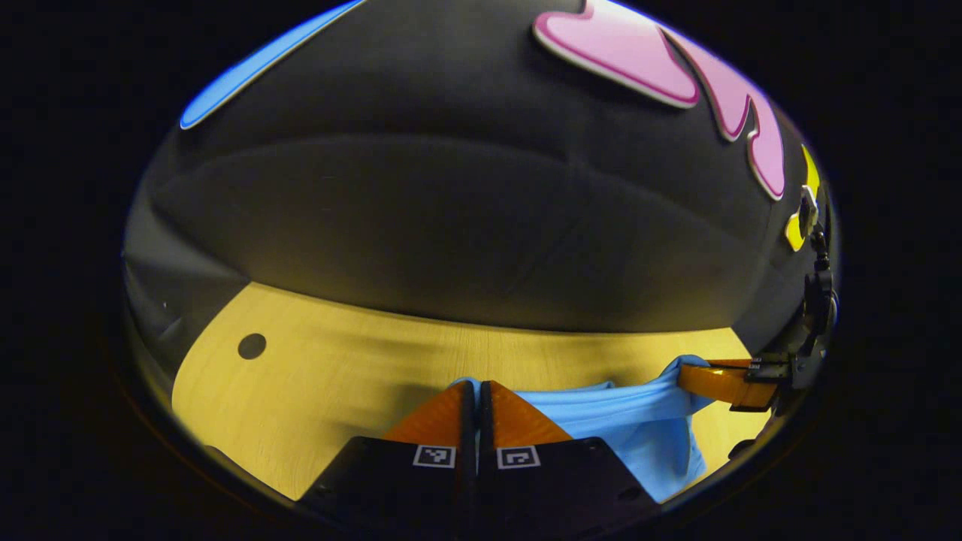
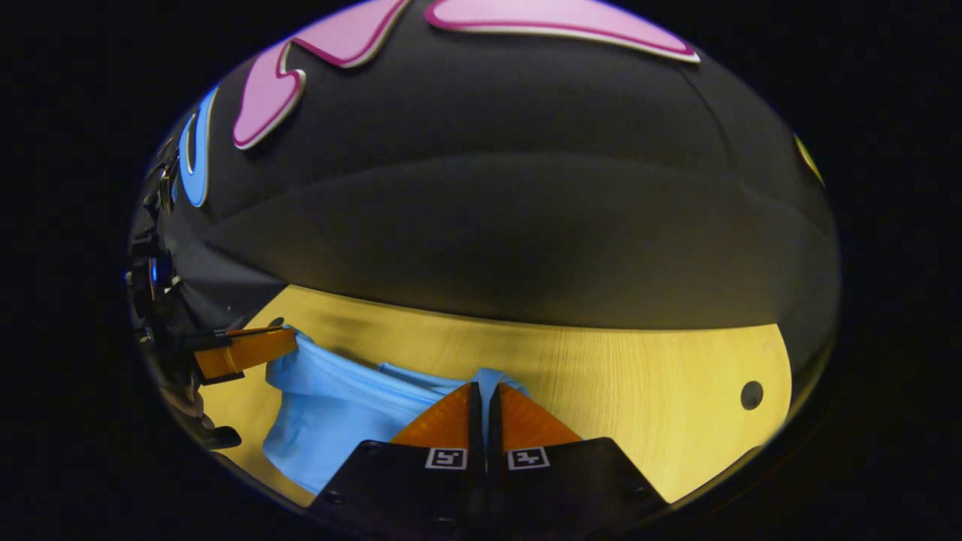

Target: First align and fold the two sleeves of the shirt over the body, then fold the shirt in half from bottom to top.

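Left gripper clamping light-blue shirt edge; right gripper pinching likewise. Holding fabric stretched above wooden table. Best keeping both corners level, tension even, while lowering.

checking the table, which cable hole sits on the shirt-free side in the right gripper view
The hole right of the right gripper, on bare table; the shirt hangs left, toward the left gripper.

I work in a recording booth, not a home: ahead of my tongs, a black cloth wall encloses a bare light-wood counter with a round cable hole.
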{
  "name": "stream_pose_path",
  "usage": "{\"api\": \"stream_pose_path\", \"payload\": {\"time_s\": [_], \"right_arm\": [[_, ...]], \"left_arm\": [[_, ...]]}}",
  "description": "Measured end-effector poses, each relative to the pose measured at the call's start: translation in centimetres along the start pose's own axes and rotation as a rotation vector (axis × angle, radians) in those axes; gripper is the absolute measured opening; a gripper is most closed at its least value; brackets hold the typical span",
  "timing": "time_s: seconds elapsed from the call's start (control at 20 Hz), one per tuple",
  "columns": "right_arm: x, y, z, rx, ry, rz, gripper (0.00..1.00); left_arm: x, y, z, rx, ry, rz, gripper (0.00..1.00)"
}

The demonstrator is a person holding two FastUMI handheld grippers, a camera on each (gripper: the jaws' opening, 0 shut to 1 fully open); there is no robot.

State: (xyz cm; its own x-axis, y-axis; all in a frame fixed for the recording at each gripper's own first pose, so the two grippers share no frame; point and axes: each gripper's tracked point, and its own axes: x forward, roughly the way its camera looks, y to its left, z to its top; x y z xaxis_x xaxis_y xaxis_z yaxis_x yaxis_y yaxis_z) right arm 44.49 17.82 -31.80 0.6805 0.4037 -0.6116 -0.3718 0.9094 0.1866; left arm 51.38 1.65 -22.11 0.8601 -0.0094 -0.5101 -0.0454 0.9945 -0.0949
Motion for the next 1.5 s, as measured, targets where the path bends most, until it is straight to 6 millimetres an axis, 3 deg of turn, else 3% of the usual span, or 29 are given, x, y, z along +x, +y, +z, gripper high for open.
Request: {"api": "stream_pose_path", "payload": {"time_s": [0.15, 0.25, 0.35, 0.4, 0.5, 0.55, 0.6, 0.85, 1.1, 1.3, 1.5], "right_arm": [[1.7, -0.8, -2.4, -0.003, 0.053, -0.055, 0.07], [1.4, -1.0, -2.3, -0.007, 0.038, -0.060, 0.14], [0.2, -0.8, -1.0, 0.014, -0.016, -0.055, 0.26], [-0.6, -0.4, -0.5, 0.032, -0.028, -0.044, 0.40], [-3.1, -0.5, 0.3, 0.035, -0.046, -0.055, 0.79], [-3.7, -1.0, 0.5, 0.025, -0.064, -0.071, 0.98], [-5.1, -1.4, 1.1, 0.011, -0.086, -0.089, 0.98], [-14.0, -1.0, 3.5, -0.004, -0.202, -0.157, 0.98], [-23.9, 1.1, 3.6, -0.090, -0.266, -0.195, 0.98], [-32.3, 4.5, 3.3, -0.055, -0.340, -0.184, 0.98], [-41.2, 7.4, 2.2, -0.085, -0.421, -0.201, 0.98]], "left_arm": [[2.0, 0.3, -0.1, -0.005, -0.038, 0.018, 0.10], [1.9, 0.6, 0.7, -0.030, -0.073, 0.018, 0.20], [0.7, 0.4, 1.1, -0.027, -0.089, 0.010, 0.49], [0.2, 0.2, 1.4, -0.011, -0.101, 0.004, 0.66], [-2.2, -0.6, 1.9, 0.025, -0.134, -0.004, 1.00], [-3.2, -0.7, 2.4, 0.043, -0.155, -0.004, 0.99], [-4.4, -1.0, 2.9, 0.057, -0.180, -0.011, 0.97], [-14.0, -3.1, 4.4, 0.078, -0.280, -0.053, 0.97], [-26.6, -5.0, 4.7, 0.113, -0.378, -0.086, 0.97], [-36.0, -6.3, 3.4, 0.152, -0.438, -0.106, 0.97], [-44.4, -6.7, -0.4, 0.096, -0.454, -0.143, 0.97]]}}
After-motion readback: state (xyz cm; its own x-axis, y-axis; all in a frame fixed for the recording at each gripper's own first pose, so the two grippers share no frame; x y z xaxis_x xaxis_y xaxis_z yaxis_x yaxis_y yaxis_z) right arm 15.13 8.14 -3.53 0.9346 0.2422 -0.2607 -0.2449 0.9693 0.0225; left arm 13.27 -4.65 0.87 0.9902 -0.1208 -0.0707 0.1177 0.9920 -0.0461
